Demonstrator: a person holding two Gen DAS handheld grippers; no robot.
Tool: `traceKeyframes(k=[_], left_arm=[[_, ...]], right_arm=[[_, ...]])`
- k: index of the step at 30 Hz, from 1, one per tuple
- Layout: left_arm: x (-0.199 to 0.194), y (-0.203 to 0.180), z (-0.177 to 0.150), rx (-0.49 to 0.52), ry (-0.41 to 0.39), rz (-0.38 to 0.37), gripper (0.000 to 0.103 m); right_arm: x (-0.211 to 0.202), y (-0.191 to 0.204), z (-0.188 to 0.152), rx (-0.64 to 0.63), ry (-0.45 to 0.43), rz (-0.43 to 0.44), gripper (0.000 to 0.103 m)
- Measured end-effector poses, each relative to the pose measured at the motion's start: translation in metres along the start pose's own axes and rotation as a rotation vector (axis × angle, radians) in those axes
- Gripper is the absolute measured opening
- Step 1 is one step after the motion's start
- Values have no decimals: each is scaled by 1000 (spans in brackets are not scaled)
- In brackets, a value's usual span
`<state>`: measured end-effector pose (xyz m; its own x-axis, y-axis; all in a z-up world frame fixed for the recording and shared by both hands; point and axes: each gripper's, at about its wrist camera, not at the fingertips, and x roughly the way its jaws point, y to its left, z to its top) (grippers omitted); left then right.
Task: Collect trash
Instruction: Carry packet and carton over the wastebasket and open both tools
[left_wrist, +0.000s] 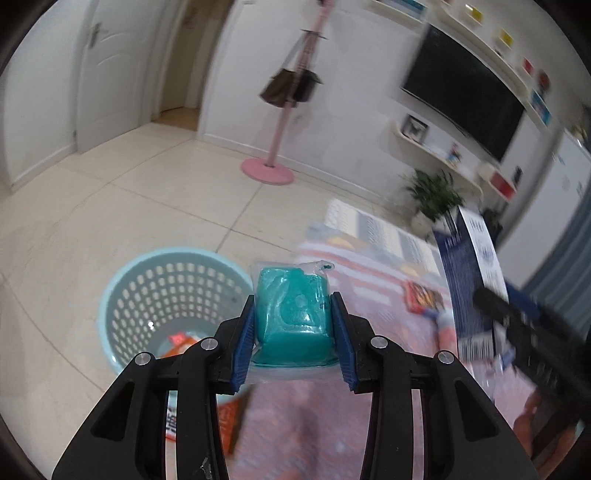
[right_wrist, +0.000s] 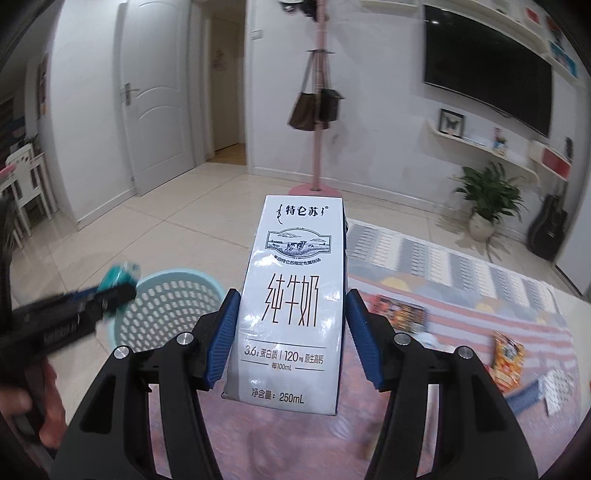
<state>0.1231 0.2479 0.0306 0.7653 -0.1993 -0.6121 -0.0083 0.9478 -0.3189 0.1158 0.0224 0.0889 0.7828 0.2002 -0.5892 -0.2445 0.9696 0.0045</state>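
1. The left gripper (left_wrist: 293, 325) is seen clenched on a teal block sealed in clear plastic (left_wrist: 291, 314); both blue pads (left_wrist: 245, 343) are pressed against its sides.
2. The wrapped block is held in the air, just to the right of the light blue perforated basket (left_wrist: 122, 295) as seen in the left wrist view.
3. Orange-and-white wrappers (left_wrist: 181, 341) are observed lying at the bottom of the basket.
4. The right gripper (right_wrist: 290, 332) is seen grasping a white 250 mL milk carton (right_wrist: 295, 280), printed face toward the camera, gripped at mid-height.
5. In the right wrist view the basket (right_wrist: 173, 306) is located on the tile floor to the left of the carton; the left gripper (right_wrist: 114, 291) is seen over its left rim.
6. Remaining snack packets (right_wrist: 400, 314) are noted on the striped rug (right_wrist: 461, 266), to the right of the carton.
7. Background: a pink coat stand (right_wrist: 317, 110) with bags and a potted plant (right_wrist: 487, 199) are recorded.
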Motion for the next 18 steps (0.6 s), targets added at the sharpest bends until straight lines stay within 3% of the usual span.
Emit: traceKeyframes(k=[6, 10, 16, 18], left_arm=[[28, 66, 13, -111, -1, 99, 37], [47, 98, 7, -203, 66, 58, 37], [57, 113, 7, -203, 94, 91, 38], [57, 119, 6, -224, 95, 129, 48]], right_arm=[[39, 57, 9, -107, 19, 62, 55], [81, 90, 13, -104, 112, 138, 55], [133, 112, 16, -36, 237, 214, 57], [145, 114, 15, -13, 268, 248, 57]])
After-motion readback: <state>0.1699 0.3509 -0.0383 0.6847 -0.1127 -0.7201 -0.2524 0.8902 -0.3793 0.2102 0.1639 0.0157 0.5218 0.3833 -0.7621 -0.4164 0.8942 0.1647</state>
